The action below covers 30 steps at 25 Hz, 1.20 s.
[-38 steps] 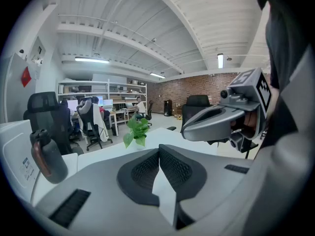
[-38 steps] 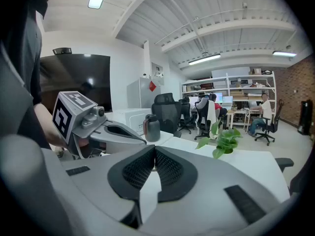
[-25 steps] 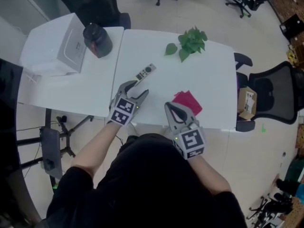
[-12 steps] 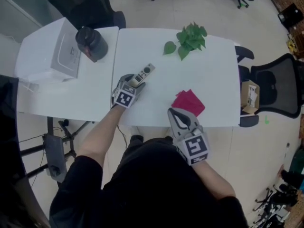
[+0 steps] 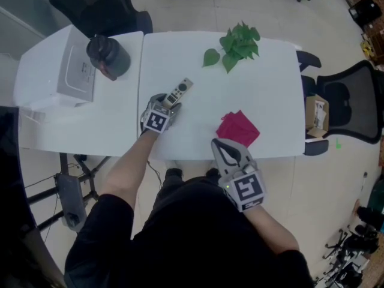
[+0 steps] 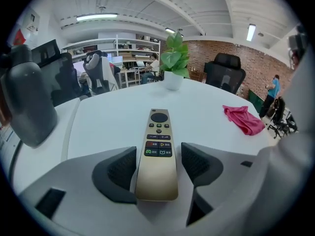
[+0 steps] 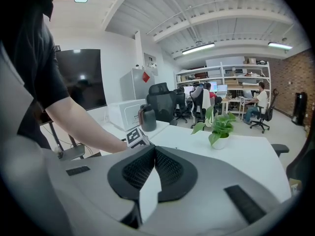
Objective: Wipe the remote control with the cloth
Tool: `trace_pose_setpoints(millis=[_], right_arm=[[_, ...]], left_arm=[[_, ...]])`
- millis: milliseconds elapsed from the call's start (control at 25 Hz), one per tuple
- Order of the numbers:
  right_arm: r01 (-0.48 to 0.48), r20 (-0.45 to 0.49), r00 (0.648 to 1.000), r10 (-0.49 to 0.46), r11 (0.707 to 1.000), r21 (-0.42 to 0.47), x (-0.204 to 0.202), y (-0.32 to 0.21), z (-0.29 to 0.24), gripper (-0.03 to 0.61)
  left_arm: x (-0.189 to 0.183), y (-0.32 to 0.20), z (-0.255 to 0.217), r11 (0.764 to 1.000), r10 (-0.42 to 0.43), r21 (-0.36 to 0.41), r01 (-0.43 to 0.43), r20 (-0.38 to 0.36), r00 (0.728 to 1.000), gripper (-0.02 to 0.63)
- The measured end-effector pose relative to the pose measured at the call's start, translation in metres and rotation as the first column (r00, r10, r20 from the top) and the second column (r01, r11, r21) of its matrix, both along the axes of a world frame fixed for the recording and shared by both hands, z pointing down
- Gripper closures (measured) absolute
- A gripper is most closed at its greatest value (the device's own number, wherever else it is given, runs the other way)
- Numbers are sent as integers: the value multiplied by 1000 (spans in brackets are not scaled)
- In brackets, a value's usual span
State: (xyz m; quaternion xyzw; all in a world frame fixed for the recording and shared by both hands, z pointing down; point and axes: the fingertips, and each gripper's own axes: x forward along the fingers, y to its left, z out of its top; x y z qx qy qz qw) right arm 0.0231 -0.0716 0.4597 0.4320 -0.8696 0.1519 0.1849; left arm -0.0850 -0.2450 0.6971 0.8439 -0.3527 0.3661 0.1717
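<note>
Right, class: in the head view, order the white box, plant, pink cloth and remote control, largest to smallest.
1. white box
2. plant, only narrowly ahead of the cloth, so that pair is unsure
3. pink cloth
4. remote control, clearly smallest

My left tool (image 5: 166,102) and right tool (image 5: 221,147) are grey, with black dimpled pads and black-and-white square-marked cubes. The remote control (image 6: 157,151) is pale gold with black buttons, some marked red, green and yellow. The cloth (image 5: 238,128) is magenta-pink, the counter (image 5: 264,83) white, the plant (image 5: 236,44) green.
</note>
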Motion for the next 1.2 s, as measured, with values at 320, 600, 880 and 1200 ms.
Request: trace_pose_setpoints(millis=[320,600,880,1200], right_arm=[[-2,-2,1000,2,1000,-3,0,4,2,578],[-16,9,1000,15,1000,8,4,7,-2,578],[-45,20,999,45,999,22,17,10,-2,578],[-115,-20,993,115,993,-12,50,14,17,578]], left_arm=[[3,1,0,998,43,35,-45,37,998,365],[1,2,-9,997,41,62,-46,77,996,405],[14,16,-59,986,50,160,-52,14,999,405],[37,59,-145,961,103,265,-84,-60,993,405]])
